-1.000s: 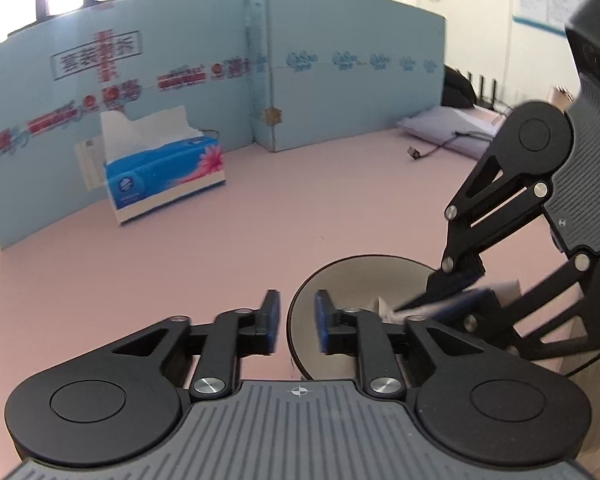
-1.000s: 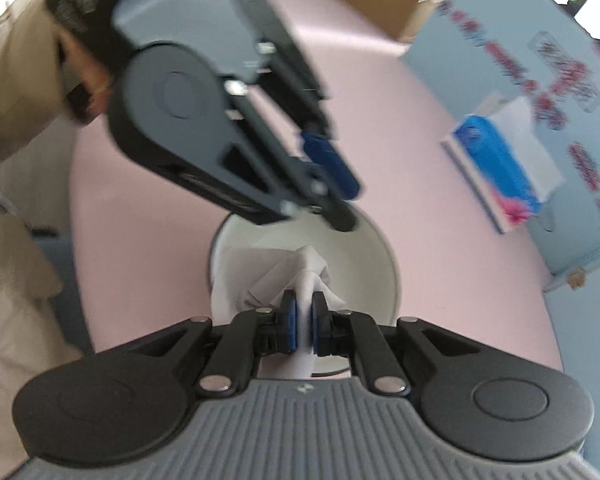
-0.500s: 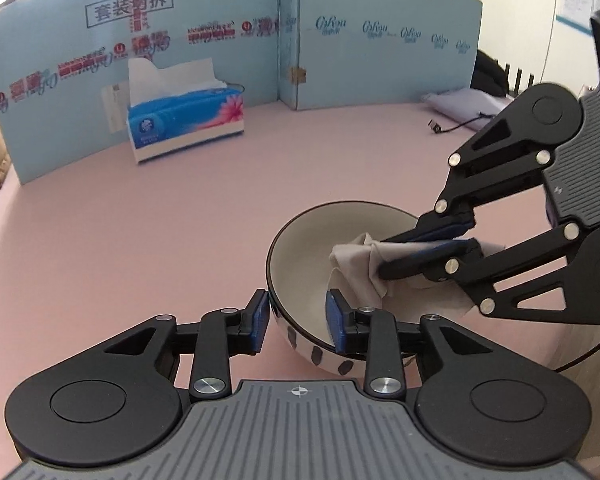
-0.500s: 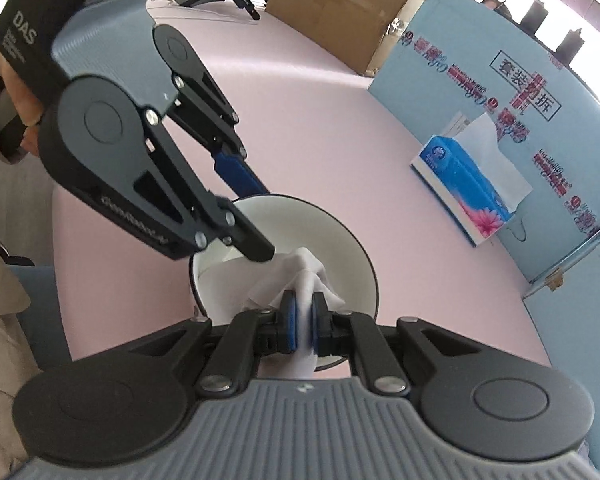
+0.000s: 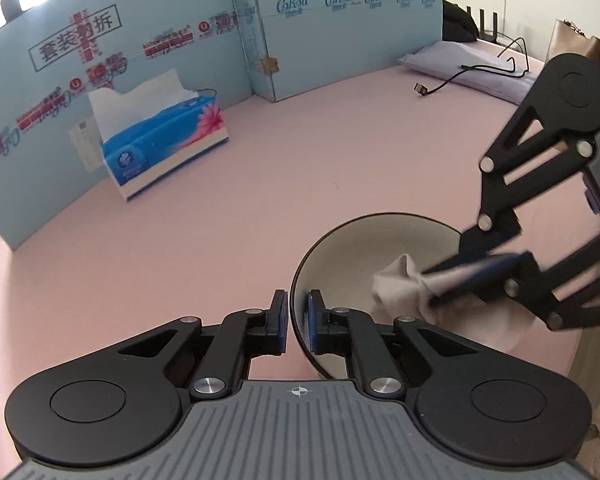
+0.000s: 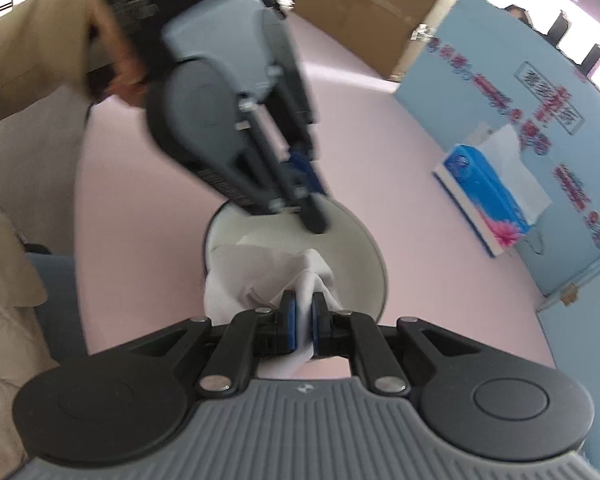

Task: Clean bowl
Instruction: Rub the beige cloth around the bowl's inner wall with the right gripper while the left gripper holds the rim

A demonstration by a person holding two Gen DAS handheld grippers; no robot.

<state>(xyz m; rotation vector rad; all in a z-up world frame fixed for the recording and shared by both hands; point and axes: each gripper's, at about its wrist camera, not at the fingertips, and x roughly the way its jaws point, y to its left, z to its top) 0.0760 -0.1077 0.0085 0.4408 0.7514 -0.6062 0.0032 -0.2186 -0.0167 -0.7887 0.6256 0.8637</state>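
Bowl (image 5: pixel 384 240) on pink tabletop (image 5: pixel 260 208), near its front edge. Left tool (image 5: pixel 299 322) clamped on the bowl's near rim, one pad inside, one outside. Right tool (image 6: pixel 303 326) pinched tight on a white cloth (image 6: pixel 256 276), bunched inside the bowl. Tissue box (image 5: pixel 162 148) well apart, by blue panels.

bowl (image 5: pixel 342 252): near wall hidden by tongs | left tongs (image 6: pixel 314 204): blurred (right view)

Pink table (image 5: pixel 300 168): bowl (image 5: pixel 340 248), tissue box (image 5: pixel 164 144).

Both hand-held grippers (image 5: pixel 298 322) (image 6: pixel 303 326) angle downward, jaws clamped.
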